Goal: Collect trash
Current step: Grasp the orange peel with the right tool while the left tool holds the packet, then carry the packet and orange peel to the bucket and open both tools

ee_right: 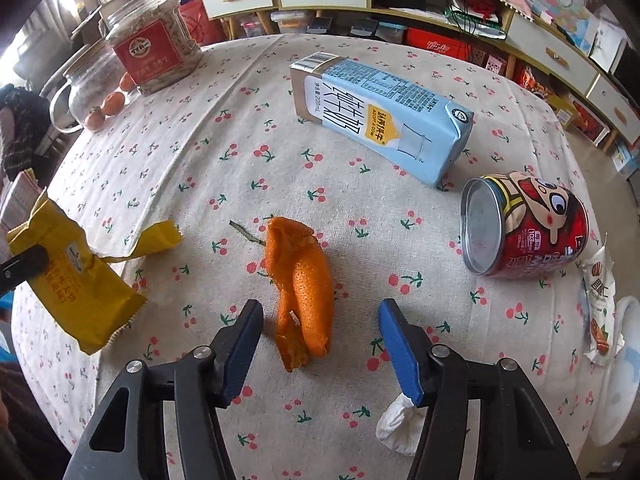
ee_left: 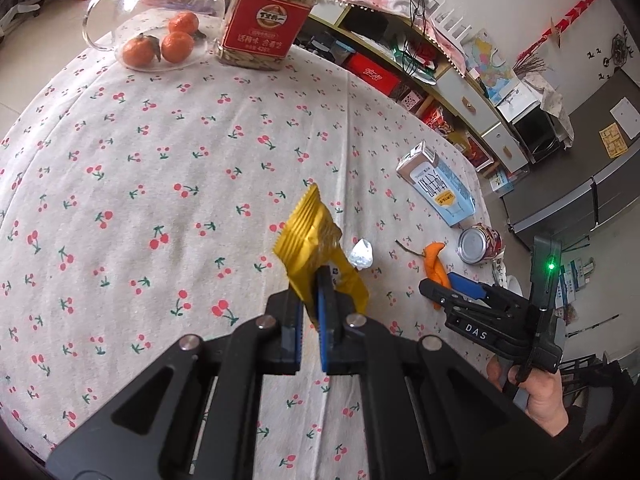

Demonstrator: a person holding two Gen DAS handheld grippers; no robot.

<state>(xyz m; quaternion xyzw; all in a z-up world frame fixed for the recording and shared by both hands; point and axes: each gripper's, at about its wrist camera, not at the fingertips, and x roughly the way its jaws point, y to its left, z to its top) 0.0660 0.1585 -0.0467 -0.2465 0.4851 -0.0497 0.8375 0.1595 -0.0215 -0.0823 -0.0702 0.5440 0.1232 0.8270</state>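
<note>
While the left gripper [ee_left: 310, 320] is pinching a yellow snack wrapper [ee_left: 316, 240] between its nearly closed blue pads and holding it above the cherry-print tablecloth [ee_left: 160, 160], the right gripper [ee_right: 320, 336] is hanging over an orange peel [ee_right: 302, 280] with its jaws standing apart, one finger on either side of the peel and neither pad touching it.

Taking the orange peel as the landmark: it is lying flat on the cloth, with a thin dry stem [ee_right: 246, 233] just beyond its far end. A light-blue milk carton [ee_right: 380, 112] is lying on its side farther off beyond the peel, and a red drink can [ee_right: 528, 224] is lying on its side to the right of the peel, its silver end facing the camera. A small white crumpled scrap [ee_right: 396, 428] is sitting nearer than the peel, just under the right finger. Another snack packet [ee_right: 598, 300] is resting at the table edge past the can. The yellow wrapper is showing to the left of the peel in the right wrist view, raised off the cloth.

Well beyond the peel, at the far side of the table, a seed jar with a red label [ee_left: 264, 16] is standing upright beside a glass pitcher [ee_left: 160, 12], with three tangerines [ee_left: 164, 44] seen through the pitcher's glass.
</note>
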